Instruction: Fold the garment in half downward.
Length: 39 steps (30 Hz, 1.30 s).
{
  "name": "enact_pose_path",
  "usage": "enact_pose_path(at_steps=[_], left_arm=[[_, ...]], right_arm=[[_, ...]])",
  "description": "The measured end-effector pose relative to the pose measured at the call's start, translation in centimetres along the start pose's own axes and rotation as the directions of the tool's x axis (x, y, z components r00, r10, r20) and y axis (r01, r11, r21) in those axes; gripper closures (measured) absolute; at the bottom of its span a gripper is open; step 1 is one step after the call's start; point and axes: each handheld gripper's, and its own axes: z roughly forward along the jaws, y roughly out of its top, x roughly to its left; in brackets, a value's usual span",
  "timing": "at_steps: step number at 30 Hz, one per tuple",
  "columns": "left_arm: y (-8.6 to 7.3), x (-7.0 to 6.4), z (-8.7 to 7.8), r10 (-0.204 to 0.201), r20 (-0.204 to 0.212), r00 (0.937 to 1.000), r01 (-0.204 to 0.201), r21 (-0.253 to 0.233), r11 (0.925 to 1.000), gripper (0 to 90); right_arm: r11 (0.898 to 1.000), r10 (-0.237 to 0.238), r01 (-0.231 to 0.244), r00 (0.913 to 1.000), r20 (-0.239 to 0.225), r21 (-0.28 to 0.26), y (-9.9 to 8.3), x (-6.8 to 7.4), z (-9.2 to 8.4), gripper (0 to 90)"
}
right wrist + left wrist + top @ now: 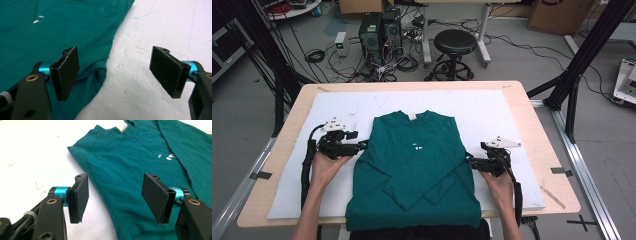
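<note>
The left gripper (362, 145) hangs wide open and empty over the shirt's (414, 165) left edge. The shirt lies flat, collar away, mid-worktop (287, 125). The right gripper (471, 161) gapes empty astride the right edge.

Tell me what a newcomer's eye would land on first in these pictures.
The teal long-sleeved shirt stands out first, spread on the white board at mid-table with both sleeves folded across its front. Next come the two hand-held tools at its edges: the left gripper with open jaws straddling the shirt's side edge, and the right gripper open above the opposite edge. Behind the table a black stool sits among tangled cables.
</note>
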Motion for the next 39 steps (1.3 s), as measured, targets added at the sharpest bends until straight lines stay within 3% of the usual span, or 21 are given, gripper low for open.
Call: enact_pose_path(at_steps=[2, 9, 20, 30, 32, 35, 39], left_arm=[[0.6, 0.3, 0.4, -0.017, 0.020, 0.9997, 0.016, 0.014, 0.9998, 38.8], [3.1, 1.1, 1.9, -0.011, 0.018, 0.9998, 0.010, 0.030, 0.9995, 39.3], [6.4, 1.8, 4.6, 0.023, -0.018, 0.9996, -0.022, 0.089, 0.9958, 39.4], [6.7, 3.8, 7.8, -0.013, -0.058, 0.9982, 0.022, 0.156, 0.9875, 39.7], [6.6, 4.1, 8.6, -0.014, -0.074, 0.9971, 0.026, 0.160, 0.9868, 39.7], [6.0, 4.8, 9.4, -0.058, -0.071, 0.9958, 0.068, 0.151, 0.9862, 39.7], [5.4, 5.3, 10.1, -0.078, -0.093, 0.9926, 0.091, 0.149, 0.9847, 39.7]], right_arm=[[1.000, 0.003, -0.003, 1.0000, 0.000, 0.003, 0.0, -0.1, 0.1, 24.3], [1.000, 0.003, -0.003, 1.0000, 0.005, 0.000, -0.1, 0.0, 0.0, 24.4], [1.000, 0.008, -0.008, 0.9999, 0.013, -0.003, -0.1, -0.1, 0.0, 24.4], [1.000, 0.016, -0.016, 0.9997, 0.017, -0.013, -0.2, -0.2, -0.1, 24.4], [1.000, 0.015, -0.014, 0.9997, 0.018, -0.013, -0.2, -0.2, -0.1, 24.4], [1.000, 0.016, -0.016, 0.9997, 0.016, -0.011, -0.2, -0.2, -0.1, 24.4], [1.000, 0.021, -0.021, 0.9997, 0.015, -0.008, -0.2, -0.2, -0.1, 24.4]])
